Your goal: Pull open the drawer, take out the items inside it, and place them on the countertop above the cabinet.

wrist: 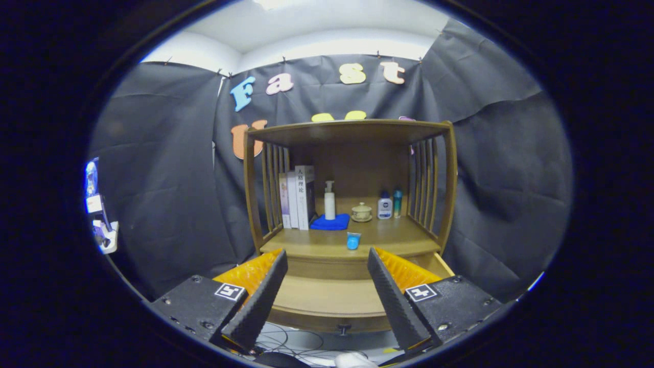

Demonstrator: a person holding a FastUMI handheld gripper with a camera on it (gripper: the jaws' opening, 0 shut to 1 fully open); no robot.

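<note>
Tongs are held released, fingers wide apart, grasping nothing. Between and below them, the drawer is seen pulled out. A small blue cup stands beyond on the worktop, before books and bottles.

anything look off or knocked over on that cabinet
Nothing stands out. The books, pump bottle on the blue cloth, lidded cup and two small bottles all stand upright at the back. A small blue cup stands alone near the front edge. The drawer is open. The gripper is open, holding nothing.
</note>
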